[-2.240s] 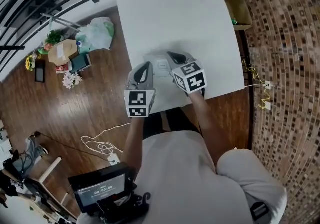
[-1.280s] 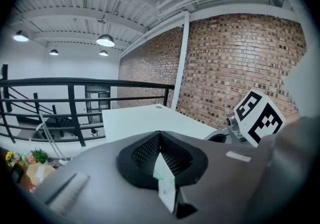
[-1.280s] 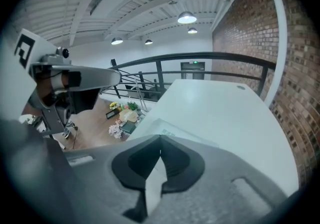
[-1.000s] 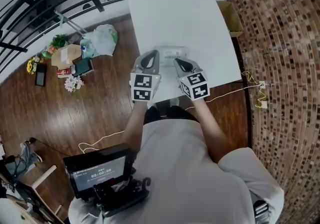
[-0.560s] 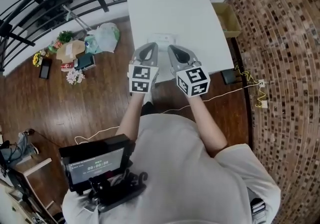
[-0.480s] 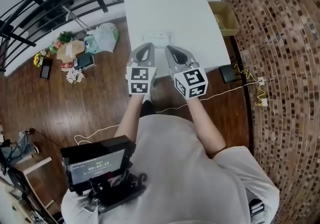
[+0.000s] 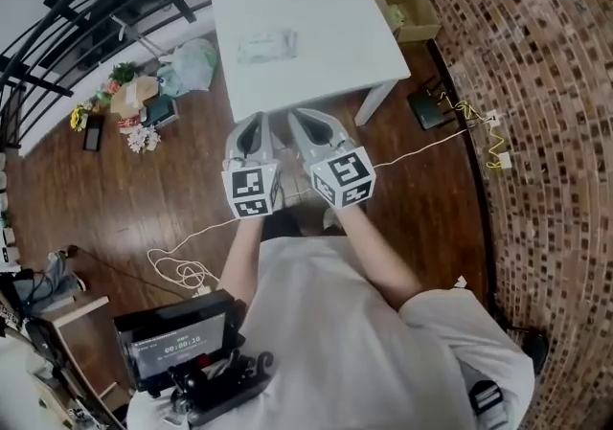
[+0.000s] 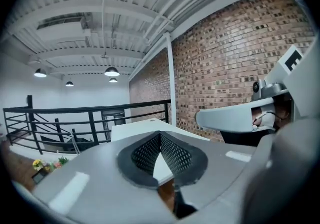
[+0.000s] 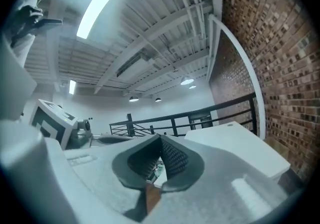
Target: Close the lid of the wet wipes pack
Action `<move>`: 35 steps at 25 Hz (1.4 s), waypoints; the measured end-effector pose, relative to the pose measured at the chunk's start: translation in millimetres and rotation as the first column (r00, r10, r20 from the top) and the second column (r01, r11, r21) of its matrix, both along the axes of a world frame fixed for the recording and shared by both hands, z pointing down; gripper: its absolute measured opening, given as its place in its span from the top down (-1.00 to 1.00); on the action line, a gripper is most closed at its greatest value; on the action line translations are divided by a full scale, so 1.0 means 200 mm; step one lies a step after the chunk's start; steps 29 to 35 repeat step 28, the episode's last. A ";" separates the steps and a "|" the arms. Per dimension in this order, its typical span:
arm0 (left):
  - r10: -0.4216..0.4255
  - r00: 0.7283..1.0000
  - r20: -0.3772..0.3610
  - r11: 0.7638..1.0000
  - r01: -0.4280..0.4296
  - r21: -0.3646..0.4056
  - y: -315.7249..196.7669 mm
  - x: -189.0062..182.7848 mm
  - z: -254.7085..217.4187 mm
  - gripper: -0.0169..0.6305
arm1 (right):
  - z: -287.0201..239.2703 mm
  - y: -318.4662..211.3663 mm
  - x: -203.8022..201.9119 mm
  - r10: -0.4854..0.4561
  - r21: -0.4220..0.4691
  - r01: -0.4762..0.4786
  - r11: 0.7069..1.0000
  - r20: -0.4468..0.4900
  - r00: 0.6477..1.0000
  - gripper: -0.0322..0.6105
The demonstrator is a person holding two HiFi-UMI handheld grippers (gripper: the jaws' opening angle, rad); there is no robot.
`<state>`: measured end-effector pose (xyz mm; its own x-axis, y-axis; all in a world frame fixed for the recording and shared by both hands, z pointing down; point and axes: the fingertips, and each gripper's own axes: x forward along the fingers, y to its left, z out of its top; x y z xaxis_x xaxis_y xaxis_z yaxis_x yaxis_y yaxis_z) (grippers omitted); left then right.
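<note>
Two grippers now pulled back off table; person has stepped away.

Head view: left gripper (image 7: 251,128) and right gripper (image 7: 308,126) side by side over wooden floor (image 7: 172,198). Wet wipes pack (image 7: 265,45) lies alone on white table (image 7: 326,7), well apart from both. Lid too small to judge; task likely finished.

Left gripper view: jaws pressed together, nothing between. Brick wall (image 8: 220,63) and black railing (image 8: 75,116) beyond.

Right gripper view: jaws likewise together, empty.

Nothing really readable here, the digits on the little screen (image 7: 179,347) are too tiny to make out.
</note>
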<state>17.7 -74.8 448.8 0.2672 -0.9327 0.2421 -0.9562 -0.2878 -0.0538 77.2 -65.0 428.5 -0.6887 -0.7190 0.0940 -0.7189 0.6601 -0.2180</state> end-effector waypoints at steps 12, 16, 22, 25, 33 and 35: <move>0.045 0.999 -0.007 0.994 -0.044 0.102 0.18 -0.33 -0.22 0.90 | -0.19 0.05 -0.13 0.187 0.125 -0.167 0.978 -0.170 0.967 0.93; 0.021 0.999 -0.025 0.996 -0.019 0.083 0.20 -0.38 -0.16 0.90 | -0.14 0.06 -0.15 0.187 0.123 -0.166 0.978 -0.183 0.965 0.93; 0.041 0.999 -0.011 0.993 -0.039 0.111 0.19 -0.35 -0.19 0.90 | -0.14 0.03 -0.15 0.198 0.141 -0.175 0.974 -0.172 0.965 0.93; 0.038 0.999 -0.012 0.992 -0.037 0.120 0.18 -0.39 -0.19 0.90 | -0.15 0.02 -0.19 0.192 0.153 -0.166 0.974 -0.173 0.966 0.93; 0.039 0.999 -0.013 0.992 -0.037 0.122 0.20 -0.48 -0.20 0.90 | -0.16 0.04 -0.29 0.191 0.161 -0.163 0.973 -0.178 0.965 0.93; 0.039 0.999 -0.013 0.992 -0.037 0.122 0.20 -0.48 -0.20 0.90 | -0.16 0.04 -0.29 0.191 0.161 -0.163 0.973 -0.178 0.965 0.93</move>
